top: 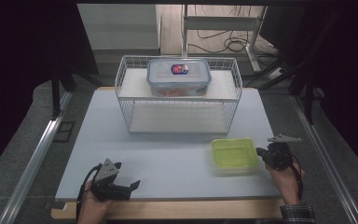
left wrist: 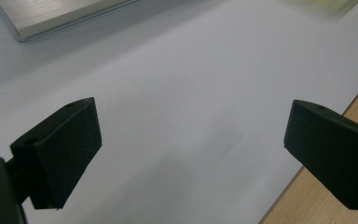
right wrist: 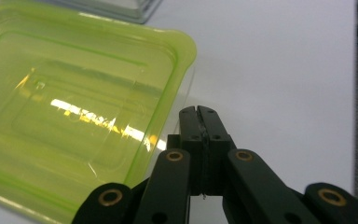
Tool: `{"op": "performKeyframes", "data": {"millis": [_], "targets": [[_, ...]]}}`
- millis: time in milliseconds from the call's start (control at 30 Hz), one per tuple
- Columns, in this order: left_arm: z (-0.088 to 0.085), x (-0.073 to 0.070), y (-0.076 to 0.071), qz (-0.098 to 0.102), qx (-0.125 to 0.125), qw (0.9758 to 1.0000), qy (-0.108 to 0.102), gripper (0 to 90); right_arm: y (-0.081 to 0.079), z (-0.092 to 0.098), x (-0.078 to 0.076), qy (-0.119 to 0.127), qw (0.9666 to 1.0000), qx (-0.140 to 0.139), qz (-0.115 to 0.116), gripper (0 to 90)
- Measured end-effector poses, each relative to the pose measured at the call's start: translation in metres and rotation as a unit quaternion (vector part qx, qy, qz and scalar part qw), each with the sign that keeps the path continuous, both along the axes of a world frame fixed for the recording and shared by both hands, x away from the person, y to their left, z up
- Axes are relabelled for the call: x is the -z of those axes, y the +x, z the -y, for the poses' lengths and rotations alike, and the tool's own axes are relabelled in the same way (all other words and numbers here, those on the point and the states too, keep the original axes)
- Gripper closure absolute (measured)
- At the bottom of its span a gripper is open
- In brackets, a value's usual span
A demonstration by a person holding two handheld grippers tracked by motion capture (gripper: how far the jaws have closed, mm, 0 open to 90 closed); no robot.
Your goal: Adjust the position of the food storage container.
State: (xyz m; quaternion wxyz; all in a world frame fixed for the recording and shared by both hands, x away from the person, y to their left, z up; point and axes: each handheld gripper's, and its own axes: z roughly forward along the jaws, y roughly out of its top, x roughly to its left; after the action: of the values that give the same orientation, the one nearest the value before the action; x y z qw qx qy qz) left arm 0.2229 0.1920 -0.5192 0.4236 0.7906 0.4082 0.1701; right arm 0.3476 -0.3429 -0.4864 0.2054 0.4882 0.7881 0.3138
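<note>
Right gripper: jaws closed, empty, just beside green-lidded container. Left gripper: jaws wide apart, empty, over table

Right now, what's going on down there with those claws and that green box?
Right claw shut, empty, beside green-lidded box. Left claw open, empty, over bare table. Box lid on. Wire rack stands behind, nothing in the way.

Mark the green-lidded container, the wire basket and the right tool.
green-lidded container [top: 233,154], high view, middle of its lid.
wire basket [top: 131,122], high view, front left wall.
right tool [right wrist: 199,112], right gripper view, tips of the shut jaws beside the container's rim.
</note>
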Motion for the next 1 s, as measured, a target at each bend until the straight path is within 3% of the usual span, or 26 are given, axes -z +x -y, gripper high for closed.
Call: {"op": "performKeyframes", "data": {"millis": [367,600,1000], "targets": [[0.001,0.000,0.000,0.000,0.001,1.0000,0.000,4.0,-0.009,-0.031,0.001,-0.002,0.9987,-0.048,-0.014,89.4],[0.001,0.000,0.000,0.001,0.001,1.0000,0.001,4.0,-0.013,-0.058,0.001,-0.004,0.9963,-0.084,-0.018,89.4],[0.002,0.001,0.000,0.000,0.003,1.0000,0.002,4.3,-0.015,-0.091,0.003,0.005,0.9932,-0.116,-0.012,89.3]]}}
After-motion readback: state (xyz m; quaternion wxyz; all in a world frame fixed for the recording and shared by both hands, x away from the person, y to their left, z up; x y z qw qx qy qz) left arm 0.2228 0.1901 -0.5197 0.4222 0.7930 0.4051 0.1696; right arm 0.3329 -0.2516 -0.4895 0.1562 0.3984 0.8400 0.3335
